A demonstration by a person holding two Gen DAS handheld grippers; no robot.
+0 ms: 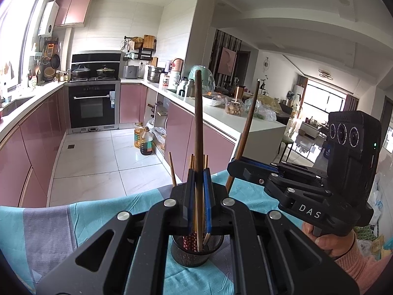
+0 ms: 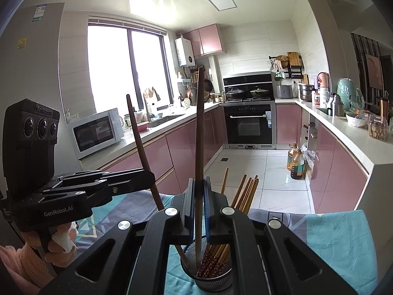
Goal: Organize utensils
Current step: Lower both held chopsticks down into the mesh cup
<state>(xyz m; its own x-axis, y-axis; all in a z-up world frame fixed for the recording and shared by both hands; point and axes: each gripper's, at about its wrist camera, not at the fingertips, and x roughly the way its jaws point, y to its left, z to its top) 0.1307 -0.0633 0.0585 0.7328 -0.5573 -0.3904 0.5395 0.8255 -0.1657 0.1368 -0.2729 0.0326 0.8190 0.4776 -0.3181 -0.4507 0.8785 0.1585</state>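
A black mesh utensil holder (image 1: 186, 253) (image 2: 213, 279) stands on the teal and grey tablecloth (image 1: 98, 216) (image 2: 331, 241), right under both grippers. It holds several light wooden chopsticks (image 2: 248, 191) with red patterned ends (image 1: 190, 241). My left gripper (image 1: 199, 174) (image 2: 151, 177) is shut on a long dark wooden stick (image 1: 198, 123) (image 2: 140, 142), nearly upright, with its lower end inside the holder. My right gripper (image 2: 199, 182) (image 1: 232, 166) is shut on a second long dark stick (image 2: 199, 135) (image 1: 248, 132), whose lower end is also down in the holder. A hand in a pink sleeve grips each handle.
Beyond the table's far edge lies a white tiled floor with oil bottles (image 1: 143, 140) (image 2: 296, 162). Pink cabinets, an oven (image 1: 92, 105) (image 2: 248, 125), a microwave (image 2: 97, 132) and a cluttered counter (image 1: 235, 113) ring the kitchen.
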